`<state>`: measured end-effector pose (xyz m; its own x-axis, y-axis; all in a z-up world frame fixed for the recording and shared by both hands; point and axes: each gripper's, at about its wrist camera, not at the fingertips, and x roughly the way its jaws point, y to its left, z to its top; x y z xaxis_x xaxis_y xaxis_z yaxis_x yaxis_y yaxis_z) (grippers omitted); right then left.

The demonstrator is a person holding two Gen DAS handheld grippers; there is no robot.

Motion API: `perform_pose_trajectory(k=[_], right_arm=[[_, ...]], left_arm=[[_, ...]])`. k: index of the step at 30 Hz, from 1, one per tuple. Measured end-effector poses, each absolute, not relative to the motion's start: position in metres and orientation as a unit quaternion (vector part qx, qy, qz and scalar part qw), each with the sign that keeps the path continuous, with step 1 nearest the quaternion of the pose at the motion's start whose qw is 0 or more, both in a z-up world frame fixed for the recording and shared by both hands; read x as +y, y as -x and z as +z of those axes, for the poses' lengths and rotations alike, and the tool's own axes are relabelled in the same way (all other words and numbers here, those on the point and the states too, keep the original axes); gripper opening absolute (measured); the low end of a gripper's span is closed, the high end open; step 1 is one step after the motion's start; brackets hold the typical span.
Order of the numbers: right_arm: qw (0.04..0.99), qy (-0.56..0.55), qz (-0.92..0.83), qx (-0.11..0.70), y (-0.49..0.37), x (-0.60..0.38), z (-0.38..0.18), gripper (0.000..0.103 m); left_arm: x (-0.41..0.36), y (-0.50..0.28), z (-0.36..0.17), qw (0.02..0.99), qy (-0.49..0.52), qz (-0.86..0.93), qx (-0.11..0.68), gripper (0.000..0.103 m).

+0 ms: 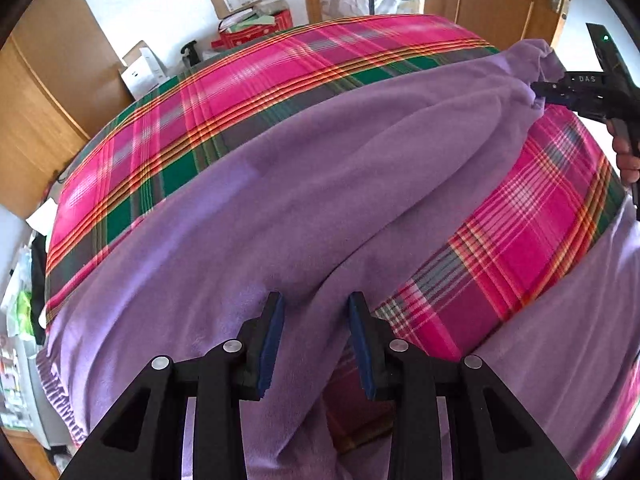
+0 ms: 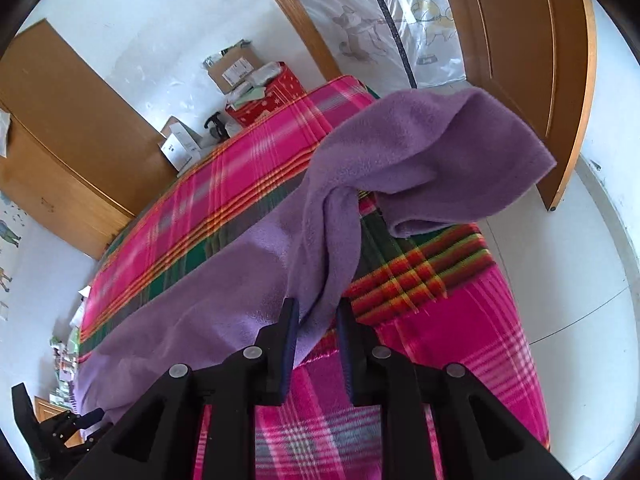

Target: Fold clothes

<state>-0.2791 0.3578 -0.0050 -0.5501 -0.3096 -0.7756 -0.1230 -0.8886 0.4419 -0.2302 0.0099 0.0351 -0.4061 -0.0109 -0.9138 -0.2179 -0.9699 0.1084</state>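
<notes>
A purple fleece garment (image 1: 304,184) lies stretched across a bed's pink plaid blanket (image 1: 248,80). At near left, a fold runs between the left gripper's (image 1: 316,340) fingers, clamped on the cloth. At far right, the right gripper (image 2: 318,344) pinches a lifted, twisted end, its tip drooping over.

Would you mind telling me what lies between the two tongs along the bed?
Only the purple garment spans from the left tongs to the right tongs, draped over the plaid blanket; the left wrist view shows it.
</notes>
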Motion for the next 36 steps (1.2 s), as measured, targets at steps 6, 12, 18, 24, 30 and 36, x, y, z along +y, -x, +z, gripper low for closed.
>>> perform_pose_trajectory(k=[6, 12, 18, 24, 30, 36], right_arm=[[0.054, -0.459, -0.849, -0.255, 0.269, 0.365, -0.004, 0.004], [0.060, -0.441, -0.842, -0.304, 0.254, 0.381, 0.009, 0.004], [0.052, -0.422, -0.851, -0.309, 0.245, 0.391, 0.029, 0.003], [0.032, -0.415, -0.860, -0.294, 0.242, 0.391, 0.037, 0.003], [0.012, -0.405, -0.858, -0.316, 0.220, 0.397, 0.029, 0.003], [-0.021, -0.436, -0.861, -0.261, 0.199, 0.393, 0.008, 0.003]], left_arm=[[0.013, 0.234, 0.034, 0.066, 0.538, 0.833, 0.111, 0.033], [0.015, 0.226, 0.038, 0.088, 0.529, 0.840, 0.089, 0.010], [0.002, 0.212, 0.055, 0.121, 0.509, 0.850, 0.055, 0.008], [-0.007, 0.205, 0.070, 0.134, 0.492, 0.860, 0.026, 0.008], [0.009, 0.192, 0.062, 0.165, 0.501, 0.846, 0.071, 0.008], [0.015, 0.195, 0.049, 0.167, 0.523, 0.831, 0.084, 0.008]])
